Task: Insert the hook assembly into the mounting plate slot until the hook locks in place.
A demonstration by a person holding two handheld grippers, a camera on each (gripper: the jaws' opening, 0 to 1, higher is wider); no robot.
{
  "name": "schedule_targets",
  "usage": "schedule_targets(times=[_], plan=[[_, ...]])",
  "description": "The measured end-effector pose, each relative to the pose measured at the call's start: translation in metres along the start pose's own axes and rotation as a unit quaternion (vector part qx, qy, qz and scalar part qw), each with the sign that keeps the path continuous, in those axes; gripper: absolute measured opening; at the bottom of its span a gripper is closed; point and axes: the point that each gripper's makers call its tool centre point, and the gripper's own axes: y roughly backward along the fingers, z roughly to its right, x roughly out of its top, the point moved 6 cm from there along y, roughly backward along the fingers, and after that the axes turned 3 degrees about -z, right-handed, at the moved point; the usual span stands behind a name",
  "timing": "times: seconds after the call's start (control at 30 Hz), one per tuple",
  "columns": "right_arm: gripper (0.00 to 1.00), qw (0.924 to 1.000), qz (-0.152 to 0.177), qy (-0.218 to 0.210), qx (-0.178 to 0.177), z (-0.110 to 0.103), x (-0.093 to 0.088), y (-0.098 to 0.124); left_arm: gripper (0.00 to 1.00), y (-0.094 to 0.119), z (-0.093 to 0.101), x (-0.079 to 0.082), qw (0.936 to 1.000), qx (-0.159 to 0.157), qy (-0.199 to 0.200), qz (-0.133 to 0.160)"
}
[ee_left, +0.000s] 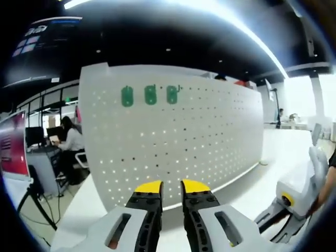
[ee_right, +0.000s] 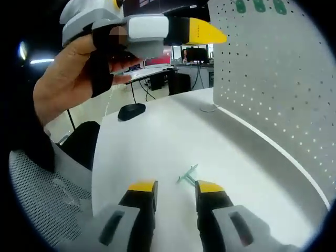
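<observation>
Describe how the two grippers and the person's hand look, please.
Both the left gripper and the right gripper have light grey bodies, black jaws and yellow tips. Each grey body has a dark slot on either side. The hand wears a black fingerless glove.

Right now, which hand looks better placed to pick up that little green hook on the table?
The right tool: the small green plastic hook lies on the white table just ahead of its open jaws. The left tool faces the white pegboard.
</observation>
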Motion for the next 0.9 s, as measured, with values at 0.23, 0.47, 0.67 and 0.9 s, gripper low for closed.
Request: schedule_targets(times=[0.23,0.47,0.67,0.9], plan=[[0.21,0.9997,-0.022,-0.008,0.001,0.000,-0.008,-0.015,0.11,-0.001,0.001,-0.001,1.0000,-0.005,-0.002,-0.002],[0.17,0.9996,-0.025,-0.012,-0.004,-0.001,-0.009,-0.024,0.10,-0.001,0.002,-0.002,1.0000,-0.009,-0.001,-0.004],[0.15,0.9997,-0.023,-0.009,-0.004,-0.001,-0.008,-0.025,0.10,-0.001,0.002,-0.002,0.9999,-0.011,-0.001,-0.004],[0.14,0.9995,-0.008,-0.026,-0.014,0.008,-0.003,-0.013,0.09,-0.001,0.000,-0.002,1.0000,-0.009,0.000,-0.003]])
